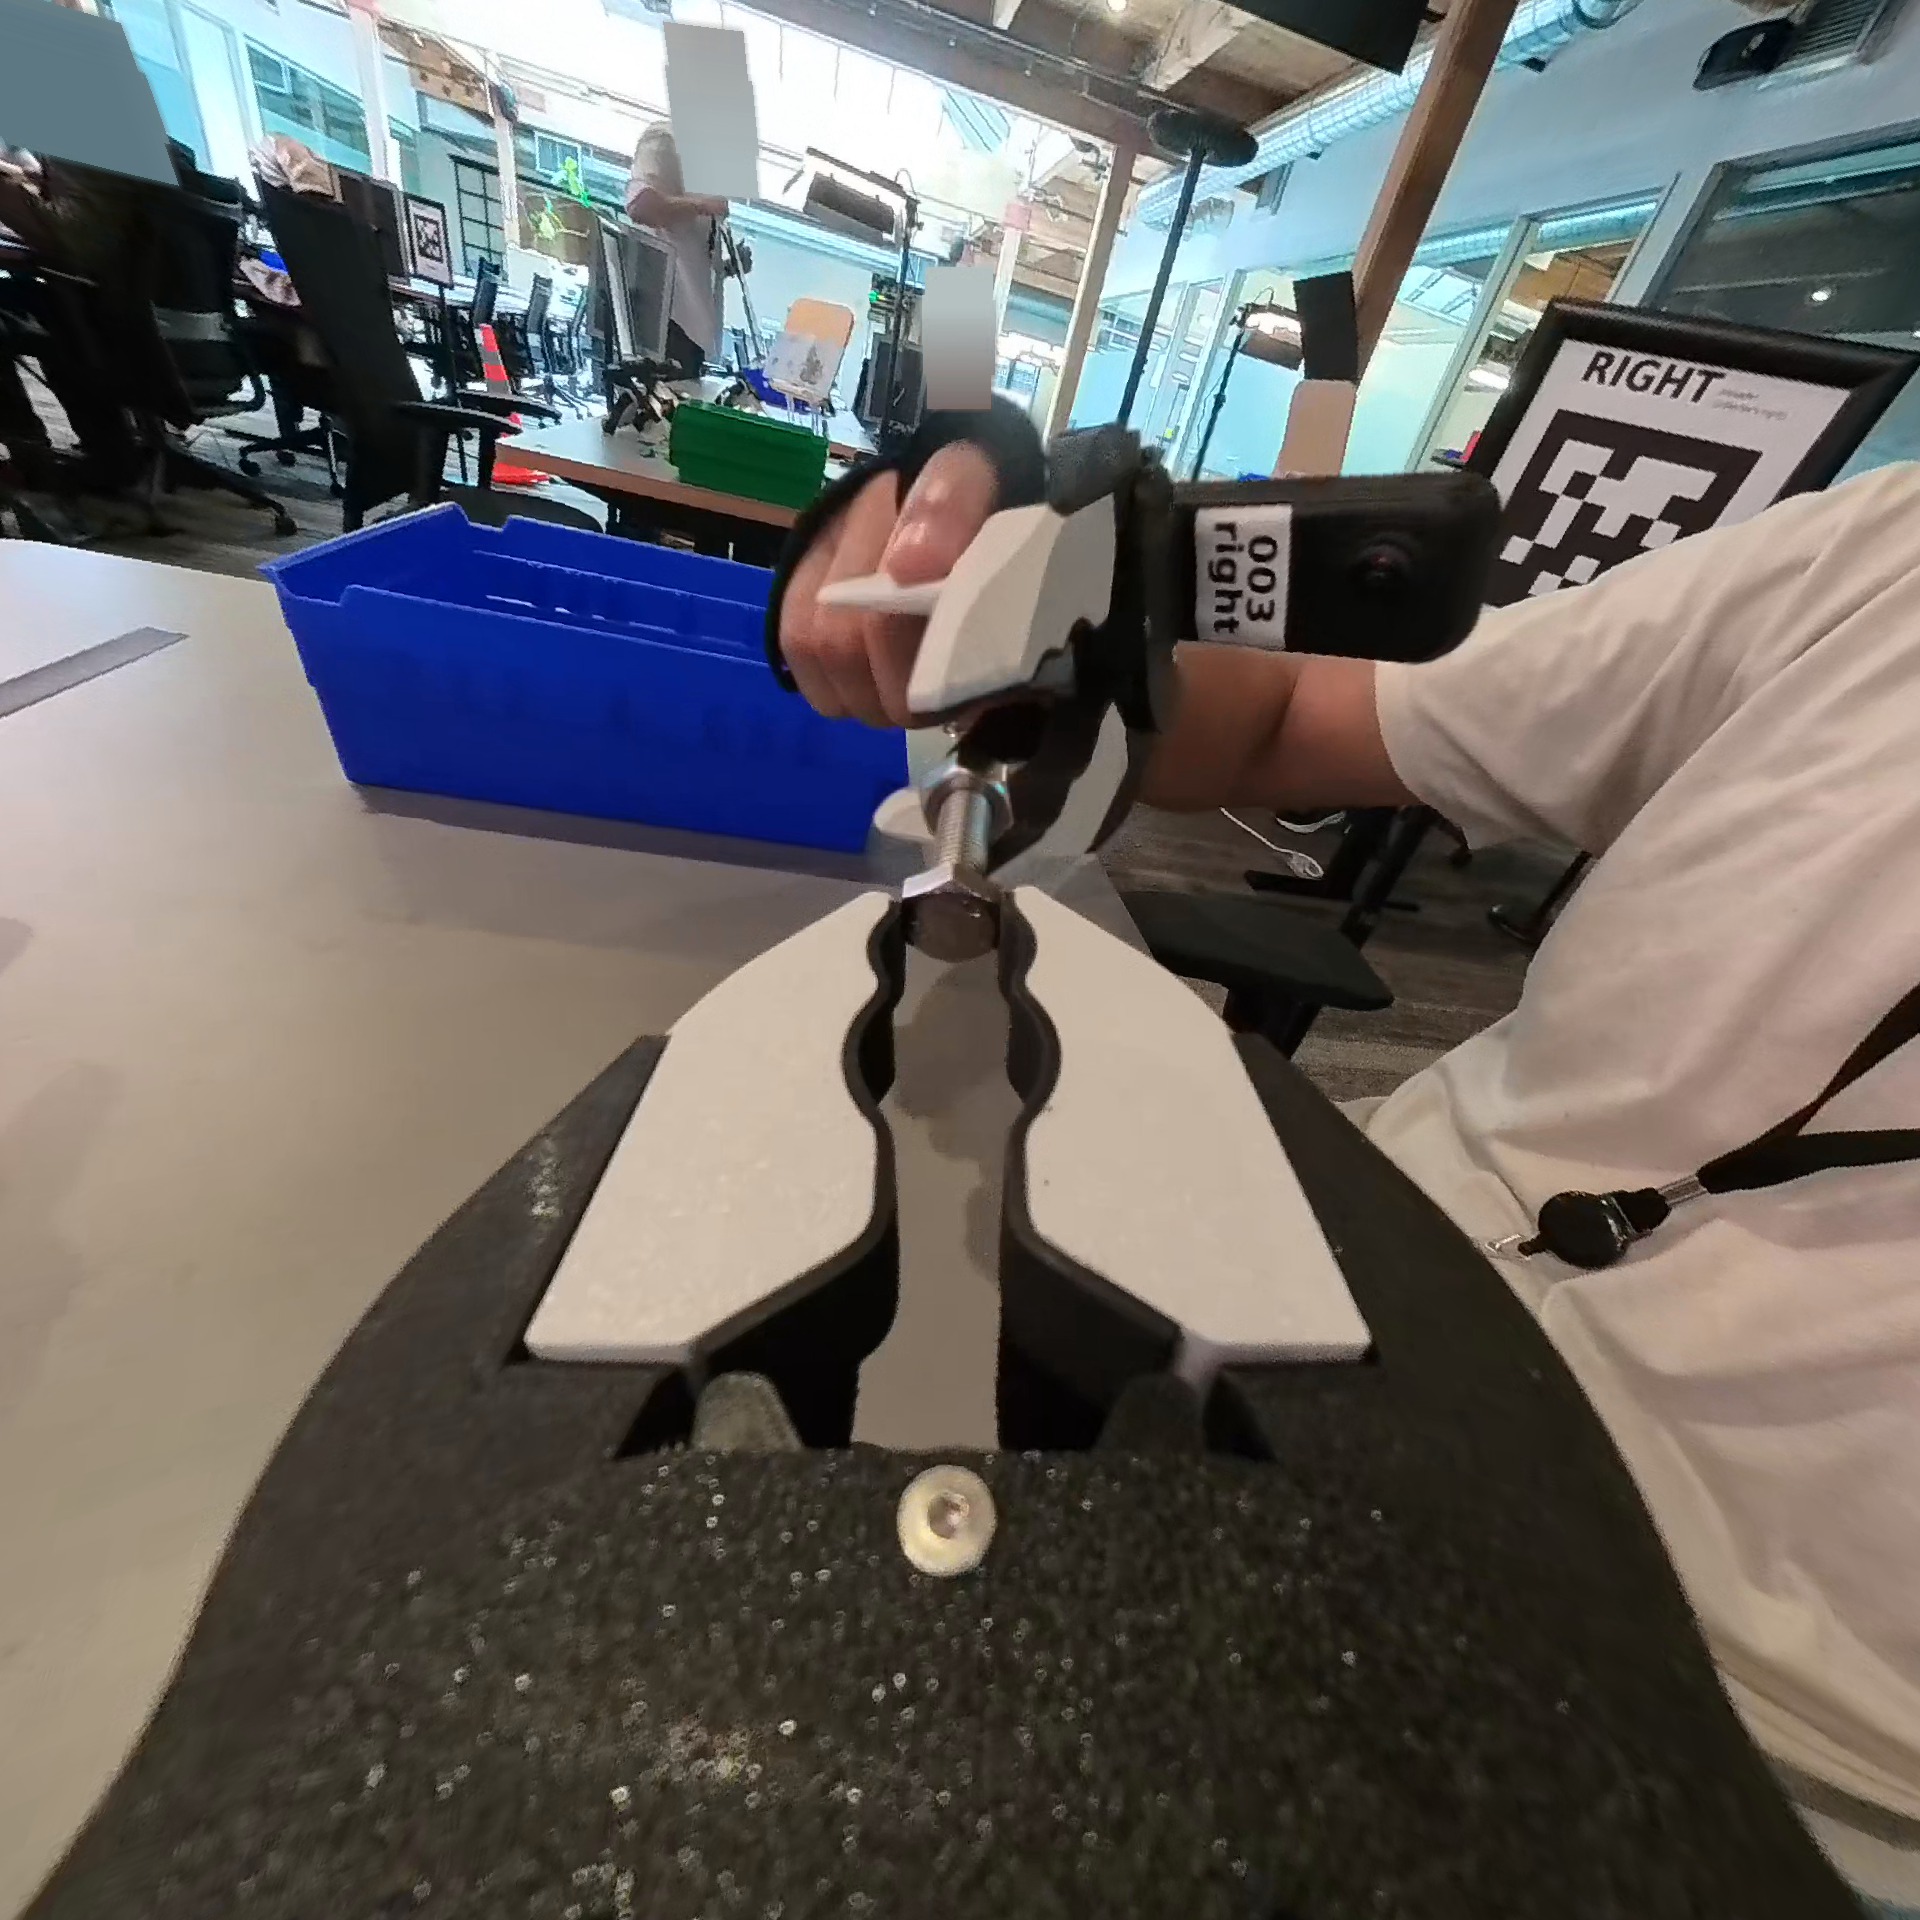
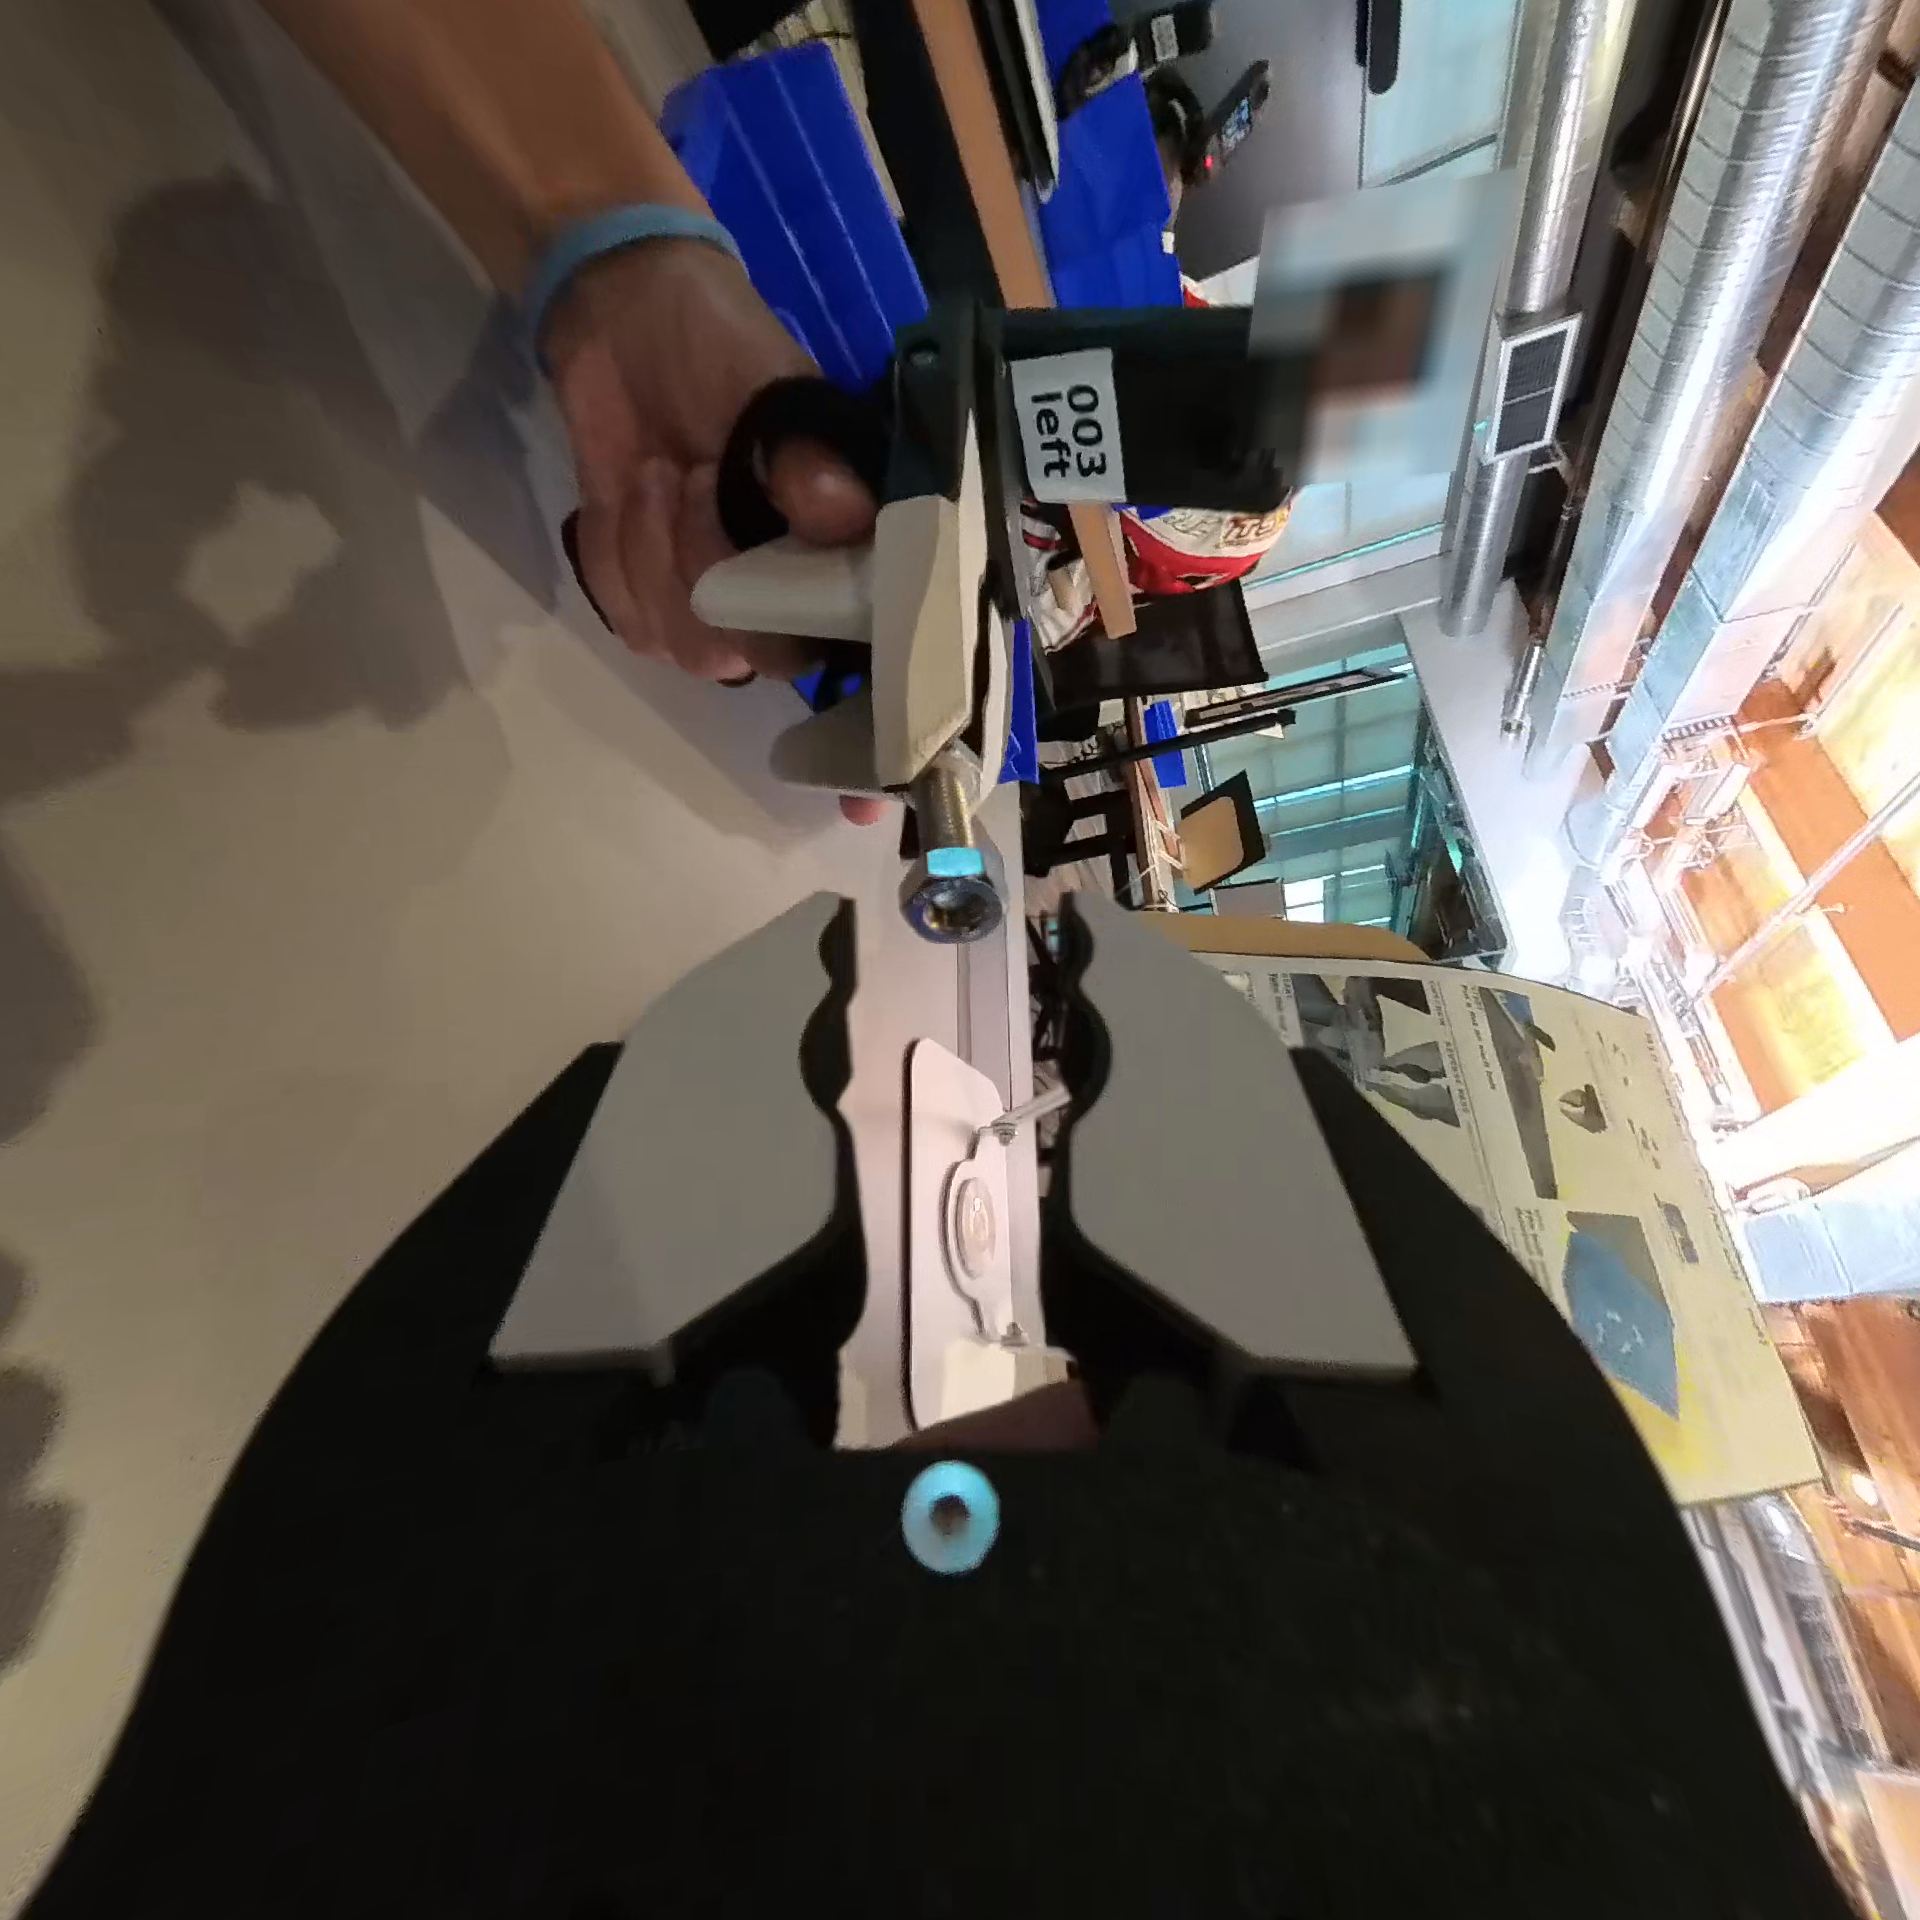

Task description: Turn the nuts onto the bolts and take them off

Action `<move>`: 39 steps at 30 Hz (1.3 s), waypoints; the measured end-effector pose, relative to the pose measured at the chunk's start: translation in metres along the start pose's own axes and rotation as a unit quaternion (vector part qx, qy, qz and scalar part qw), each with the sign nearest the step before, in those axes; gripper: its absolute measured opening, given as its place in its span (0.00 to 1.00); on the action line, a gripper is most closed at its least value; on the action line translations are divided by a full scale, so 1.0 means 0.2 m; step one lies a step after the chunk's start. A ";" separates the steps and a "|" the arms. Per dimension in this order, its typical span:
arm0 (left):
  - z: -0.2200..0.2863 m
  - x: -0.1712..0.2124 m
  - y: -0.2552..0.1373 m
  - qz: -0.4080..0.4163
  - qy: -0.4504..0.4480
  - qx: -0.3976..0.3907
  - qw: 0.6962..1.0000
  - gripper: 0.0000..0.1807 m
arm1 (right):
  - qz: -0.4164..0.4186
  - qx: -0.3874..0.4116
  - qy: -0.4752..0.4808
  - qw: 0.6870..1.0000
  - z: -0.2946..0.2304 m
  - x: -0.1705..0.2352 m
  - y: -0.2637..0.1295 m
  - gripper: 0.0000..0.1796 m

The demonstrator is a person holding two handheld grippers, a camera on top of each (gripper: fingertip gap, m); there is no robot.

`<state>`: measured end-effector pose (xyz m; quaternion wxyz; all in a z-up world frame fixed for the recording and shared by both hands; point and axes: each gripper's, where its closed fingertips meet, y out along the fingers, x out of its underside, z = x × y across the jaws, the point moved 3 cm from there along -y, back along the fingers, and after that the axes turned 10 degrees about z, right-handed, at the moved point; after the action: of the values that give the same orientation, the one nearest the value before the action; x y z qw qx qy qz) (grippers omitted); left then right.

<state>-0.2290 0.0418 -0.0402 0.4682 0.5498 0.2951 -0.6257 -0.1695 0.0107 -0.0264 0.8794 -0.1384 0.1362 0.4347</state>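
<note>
A steel bolt is held in the air above the grey table. My left gripper is shut on the bolt's hex head. A hex nut sits on the far end of the thread. My right gripper faces it from the opposite side. In the right wrist view the nut lies just ahead of my right gripper. Its jaws stand wide apart and do not touch the nut. The left gripper shows there, clamped on the bolt.
A blue plastic bin stands on the table behind the bolt. The person's white-sleeved arm and torso fill the right side. The table edge runs just right of the grippers. A white badge hangs below the right gripper. The tips of both grippers are at nearly the same place.
</note>
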 end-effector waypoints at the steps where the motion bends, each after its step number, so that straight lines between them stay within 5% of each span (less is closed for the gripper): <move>1: 0.00 0.00 0.00 -0.002 0.000 0.000 1.000 0.09 | 0.005 -0.003 0.001 1.000 0.00 0.00 0.00 0.16; 4: -0.01 0.01 0.00 -0.006 0.006 -0.010 1.000 0.09 | 0.014 -0.011 0.037 0.999 0.00 -0.02 0.02 0.10; 8: -0.03 0.00 -0.01 -0.012 0.053 -0.036 0.998 0.09 | 0.032 -0.031 0.272 0.961 0.02 0.02 0.03 0.10; 12: -0.03 -0.01 -0.01 -0.015 0.095 -0.058 0.994 0.09 | 0.077 -0.064 0.557 0.824 0.04 0.05 0.04 0.10; 17: -0.05 0.00 -0.01 -0.025 0.125 -0.078 0.989 0.09 | 0.097 -0.125 0.804 0.573 0.01 0.11 0.05 0.10; 19: -0.04 0.00 0.00 -0.023 0.127 -0.079 0.989 0.09 | 0.118 -0.134 0.823 0.539 0.01 0.12 0.04 0.09; 23: -0.06 -0.02 -0.01 -0.006 0.104 -0.081 0.991 0.09 | 0.161 -0.094 0.754 0.630 0.02 0.11 0.03 0.27; 27: -0.07 -0.08 -0.05 0.032 0.067 -0.074 0.994 0.09 | 0.056 0.023 0.463 0.885 -0.02 0.19 0.02 0.33; 29: -0.06 -0.09 -0.06 0.042 0.047 -0.062 0.996 0.09 | 0.011 0.081 0.243 0.967 -0.01 0.16 -0.01 0.30; 31: -0.06 -0.08 -0.06 0.042 0.029 -0.051 0.997 0.09 | -0.004 0.087 0.103 0.991 -0.02 0.10 0.00 0.26; 35: -0.05 -0.04 -0.04 0.022 0.005 -0.029 0.999 0.09 | -0.008 0.083 -0.019 0.996 0.00 0.03 0.03 0.25; 39: -0.03 -0.02 -0.02 0.007 0.005 -0.019 1.000 0.09 | -0.006 0.047 -0.024 0.999 0.00 0.03 0.05 0.17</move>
<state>-0.2299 0.0491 -0.0389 0.4812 0.5463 0.3056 -0.6138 -0.1741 0.0217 -0.0299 0.8904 -0.0873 0.1349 0.4259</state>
